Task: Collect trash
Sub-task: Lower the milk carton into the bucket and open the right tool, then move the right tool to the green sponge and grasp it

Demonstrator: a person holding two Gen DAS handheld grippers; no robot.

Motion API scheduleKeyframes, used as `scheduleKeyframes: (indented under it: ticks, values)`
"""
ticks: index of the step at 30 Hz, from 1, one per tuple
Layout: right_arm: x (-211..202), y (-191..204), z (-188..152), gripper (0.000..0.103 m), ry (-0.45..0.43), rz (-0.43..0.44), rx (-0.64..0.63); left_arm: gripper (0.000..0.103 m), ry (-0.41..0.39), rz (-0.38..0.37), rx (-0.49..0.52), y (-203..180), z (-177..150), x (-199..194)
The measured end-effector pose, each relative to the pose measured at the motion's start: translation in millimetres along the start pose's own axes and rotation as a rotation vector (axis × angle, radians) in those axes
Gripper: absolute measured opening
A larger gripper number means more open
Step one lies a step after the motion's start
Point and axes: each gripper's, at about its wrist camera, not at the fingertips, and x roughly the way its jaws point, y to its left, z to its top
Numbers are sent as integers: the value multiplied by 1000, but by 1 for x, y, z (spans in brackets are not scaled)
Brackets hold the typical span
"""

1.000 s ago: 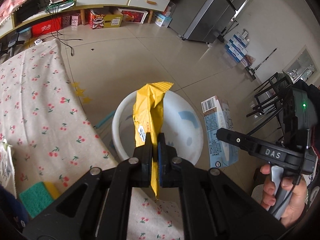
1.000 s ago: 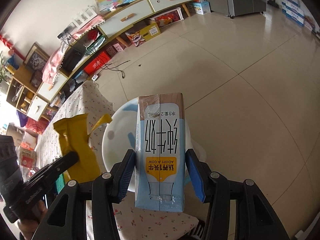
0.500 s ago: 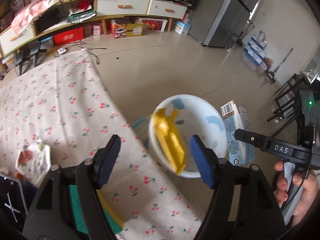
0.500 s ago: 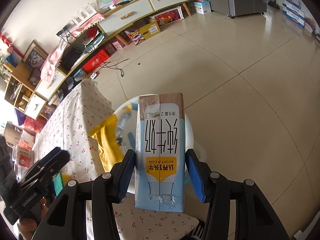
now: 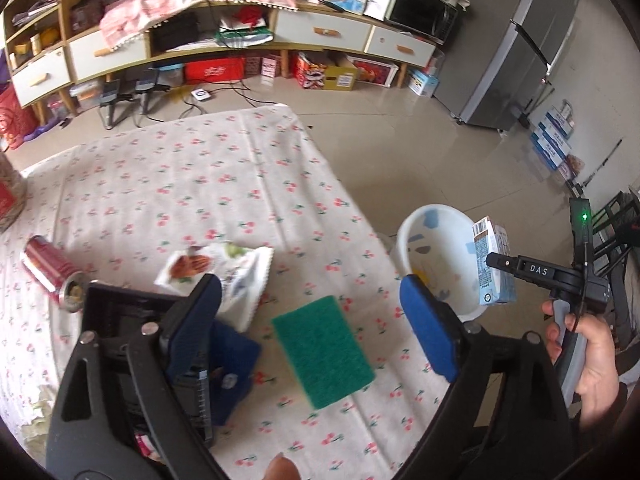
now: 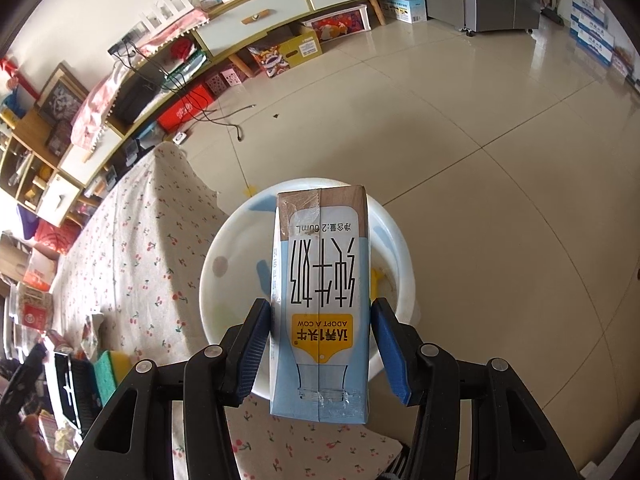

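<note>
Left tongs (image 5: 316,320) just spread wide, empty, over green rectangular sponge (image 5: 323,351) on table (image 5: 200,184). Right tongs (image 6: 320,344) pinching pale-blue milk carton (image 6: 320,300) above white plastic bin (image 6: 224,280).

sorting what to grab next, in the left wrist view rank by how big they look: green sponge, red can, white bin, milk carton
1. white bin
2. green sponge, close behind; it lies nearer the camera, so its true size is unsure
3. red can
4. milk carton, about like the can, so that order is unsure; partly hidden by the right claw
</note>
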Motion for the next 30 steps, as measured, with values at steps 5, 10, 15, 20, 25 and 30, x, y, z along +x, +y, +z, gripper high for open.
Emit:
scheduleKeyframes:
  ticks: [5,10,15,20,25,30]
  values:
    - [8,3,1,53,1,-29,4,92,-6,40,-25,31,-8,-16]
    - [10,5,4,54,-21,-55,14,94,-3,67,-54,58,-17,-28]
    - [3,10,3,77,-51,-72,9,98,-7,84,-74,79,-26,-40]
    - [-14,21,2,79,-90,-64,-18,98,-6,108,-78,100,-31,-49]
    - [-29,41,-6,81,-105,-48,-61,99,8,126,-98,121,-38,-56]
    - [-41,66,-18,82,-111,-5,-107,100,27,145,-108,139,-47,-59]
